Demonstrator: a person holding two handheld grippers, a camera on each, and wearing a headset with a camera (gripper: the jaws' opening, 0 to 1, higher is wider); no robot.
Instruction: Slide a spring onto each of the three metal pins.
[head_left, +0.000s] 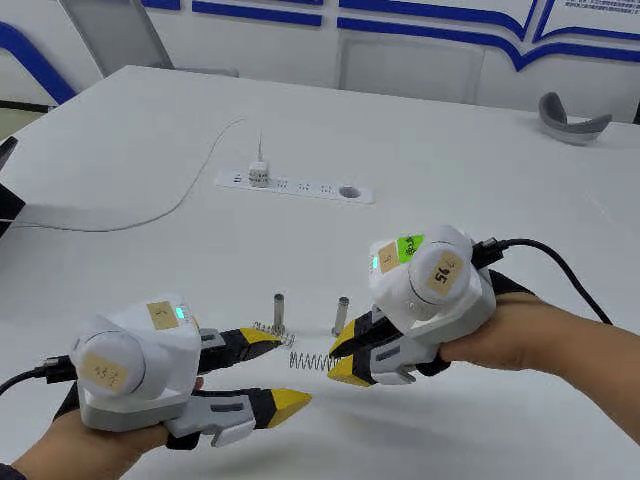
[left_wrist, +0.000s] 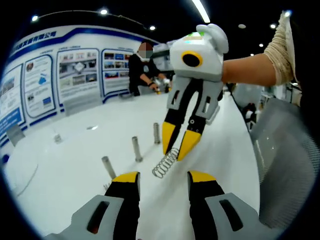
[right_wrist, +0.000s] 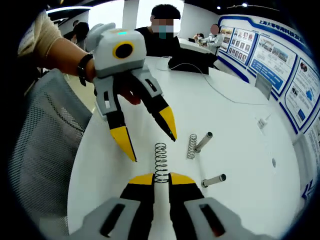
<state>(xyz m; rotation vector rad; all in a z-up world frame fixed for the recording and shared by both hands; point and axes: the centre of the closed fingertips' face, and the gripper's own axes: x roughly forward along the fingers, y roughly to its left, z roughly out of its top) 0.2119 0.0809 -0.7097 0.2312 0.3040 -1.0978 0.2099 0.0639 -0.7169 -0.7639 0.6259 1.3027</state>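
Two metal pins (head_left: 279, 312) (head_left: 341, 315) stand upright on the white table (head_left: 150, 140); the left gripper view shows three pins in a row (left_wrist: 156, 133) (left_wrist: 136, 149) (left_wrist: 108, 166). My right gripper (head_left: 338, 365) is shut on one end of a spring (head_left: 312, 360), which sticks out level toward the left gripper, just in front of the pins. From its own camera the spring (right_wrist: 160, 161) is pinched between the yellow tips. A second spring (head_left: 268, 329) lies at the foot of the left pin. My left gripper (head_left: 283, 370) is open, its jaws on either side of the held spring's free end.
A white power strip (head_left: 295, 185) with a plug and a thin cable lies farther back on the table. A grey curved object (head_left: 572, 118) rests at the far right. People sit at a distant table (right_wrist: 195, 60), and a mesh chair (right_wrist: 45, 130) stands beside me.
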